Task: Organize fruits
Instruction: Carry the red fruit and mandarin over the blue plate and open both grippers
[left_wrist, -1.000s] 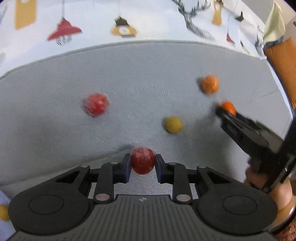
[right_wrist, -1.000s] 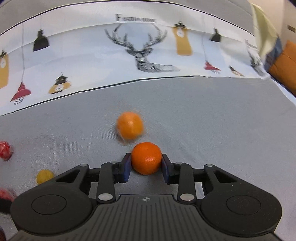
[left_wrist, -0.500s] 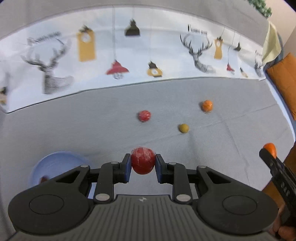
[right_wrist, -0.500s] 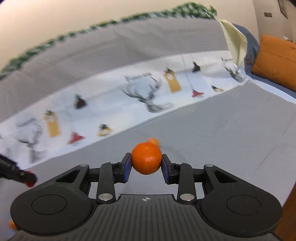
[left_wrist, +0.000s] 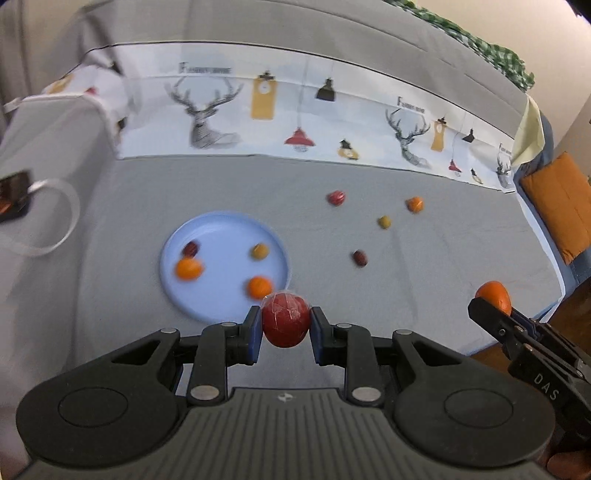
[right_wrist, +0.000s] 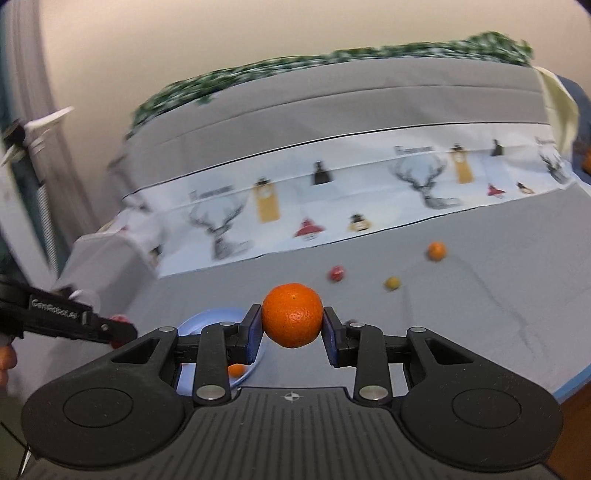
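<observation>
My left gripper (left_wrist: 285, 325) is shut on a red wrapped fruit (left_wrist: 285, 319), held above the near rim of a light blue plate (left_wrist: 221, 232). The plate holds two oranges (left_wrist: 189, 268), a dark red fruit (left_wrist: 191, 248) and a yellowish one (left_wrist: 259, 251). My right gripper (right_wrist: 291, 325) is shut on an orange tangerine (right_wrist: 292, 314); it also shows at the right edge of the left wrist view (left_wrist: 493, 295). Loose on the grey cloth lie a red fruit (left_wrist: 337, 197), an orange (left_wrist: 414, 204), a yellow fruit (left_wrist: 384, 222) and a dark red one (left_wrist: 359, 257).
A white band printed with deer and lamps (left_wrist: 295, 122) runs along the back of the grey cloth (left_wrist: 443, 266). An orange cushion (left_wrist: 557, 210) sits at the far right. A grey draped block with a white strap (left_wrist: 48, 218) stands at the left.
Both grippers have risen and pulled back from the cloth, each still gripping its fruit. The blue plate has come into full view, and the loose fruits now look smaller and farther off.
</observation>
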